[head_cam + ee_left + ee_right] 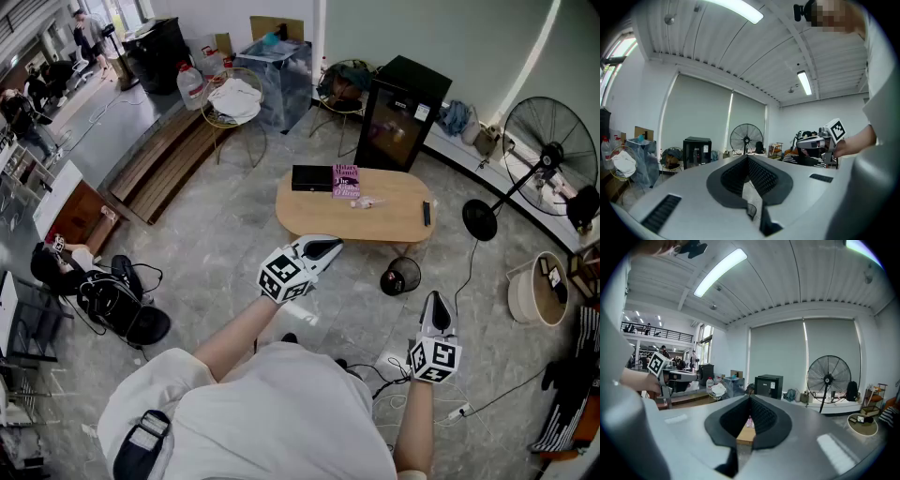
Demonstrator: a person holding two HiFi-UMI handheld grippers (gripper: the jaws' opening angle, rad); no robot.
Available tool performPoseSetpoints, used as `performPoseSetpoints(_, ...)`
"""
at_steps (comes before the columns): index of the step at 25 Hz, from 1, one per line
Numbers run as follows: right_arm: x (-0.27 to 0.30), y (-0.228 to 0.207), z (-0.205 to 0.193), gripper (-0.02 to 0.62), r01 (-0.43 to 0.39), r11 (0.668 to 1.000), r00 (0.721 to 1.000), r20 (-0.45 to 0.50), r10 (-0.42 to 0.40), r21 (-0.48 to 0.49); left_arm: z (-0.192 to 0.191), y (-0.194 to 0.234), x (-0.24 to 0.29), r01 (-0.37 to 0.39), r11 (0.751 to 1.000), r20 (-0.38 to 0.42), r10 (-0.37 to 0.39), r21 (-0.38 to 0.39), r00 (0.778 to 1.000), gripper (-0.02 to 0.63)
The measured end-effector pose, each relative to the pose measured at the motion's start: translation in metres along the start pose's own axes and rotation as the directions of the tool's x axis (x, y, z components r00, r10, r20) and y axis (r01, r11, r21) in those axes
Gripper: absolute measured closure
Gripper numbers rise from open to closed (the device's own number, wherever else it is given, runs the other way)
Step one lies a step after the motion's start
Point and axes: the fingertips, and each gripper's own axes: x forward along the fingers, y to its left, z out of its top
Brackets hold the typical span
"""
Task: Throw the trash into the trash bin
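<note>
- The left claw point(330, 247) is held out in front of the person and points towards the tabletop point(394, 225). Its jaws are closed tip to tip with nothing between them.
- The oval wooden tabletop lies ahead of both claws. A black box point(311, 177) and a purple book point(346, 181) sit side by side at its far left end.
- The trash point(367, 202), a small pale crumpled wrapper, lies on the tabletop just right of the book, well apart from both claws.
- A black remote point(427, 213) lies near the right end of the tabletop.
- The trash bin point(400, 277), small, round and black, stands on the floor just beside the near edge of the tabletop. In the head view it sits between the two claws.
- The right claw point(434, 300) is held lower and to the right, above the floor with its cables. Its jaws are also closed and empty.
- A standing fan point(548, 155) is at the far right.
</note>
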Motion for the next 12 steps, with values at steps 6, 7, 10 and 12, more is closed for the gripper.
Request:
performPoseSetpoints(6,0.009,0.002,0.006,0.584,-0.002,1.0,1.0,0.009,0.002,0.0,0.002,0.006,0.003,0.006,1.0,0.005,-0.006,-0.003,1.0,0.6)
performPoseSetpoints(7,0.009,0.003,0.006,0.584,-0.005,1.0,1.0,0.01,0.005,0.002,0.001,0.007,0.002,0.006,1.0,0.004,-0.006,-0.003,1.0,0.6)
performPoseSetpoints(10,0.012,0.007,0.009,0.584,-0.012,1.0,1.0,0.017,0.012,0.013,0.0,0.008,0.001,0.005,1.0,0.001,-0.005,-0.004,1.0,0.6)
performPoseSetpoints(12,0.014,0.009,0.01,0.584,-0.011,1.0,1.0,0.018,0.01,0.014,0.0,0.01,0.0,0.008,1.0,0.004,-0.008,-0.005,1.0,0.6)
